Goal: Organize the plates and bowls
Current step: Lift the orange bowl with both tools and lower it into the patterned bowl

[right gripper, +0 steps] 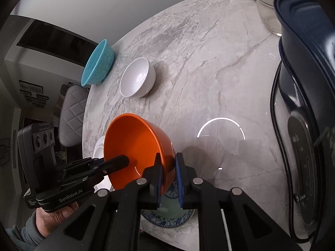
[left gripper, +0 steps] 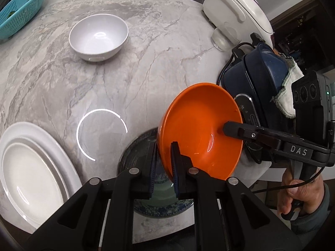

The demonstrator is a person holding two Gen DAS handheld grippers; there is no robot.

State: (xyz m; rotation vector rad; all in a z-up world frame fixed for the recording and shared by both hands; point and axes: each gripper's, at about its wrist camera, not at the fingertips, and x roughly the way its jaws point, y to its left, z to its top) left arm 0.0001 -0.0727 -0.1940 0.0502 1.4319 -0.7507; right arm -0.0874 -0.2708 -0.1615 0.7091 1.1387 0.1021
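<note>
Marble table [left gripper: 146,48], orange bowl [left gripper: 199,129] tilted, both claws clamped on its rim, left claw [left gripper: 164,167], right claw [right gripper: 168,173]

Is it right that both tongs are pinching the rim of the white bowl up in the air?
Not quite. Both tongs, the left tongs and the right tongs, pinch the rim of the orange bowl. The white bowl sits alone on the table, as the left wrist view shows.

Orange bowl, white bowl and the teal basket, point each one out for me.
orange bowl [left gripper: 194,125], left wrist view, inner wall.
white bowl [left gripper: 98,34], left wrist view, inside bottom.
teal basket [right gripper: 98,62], right wrist view, mesh side.
</note>
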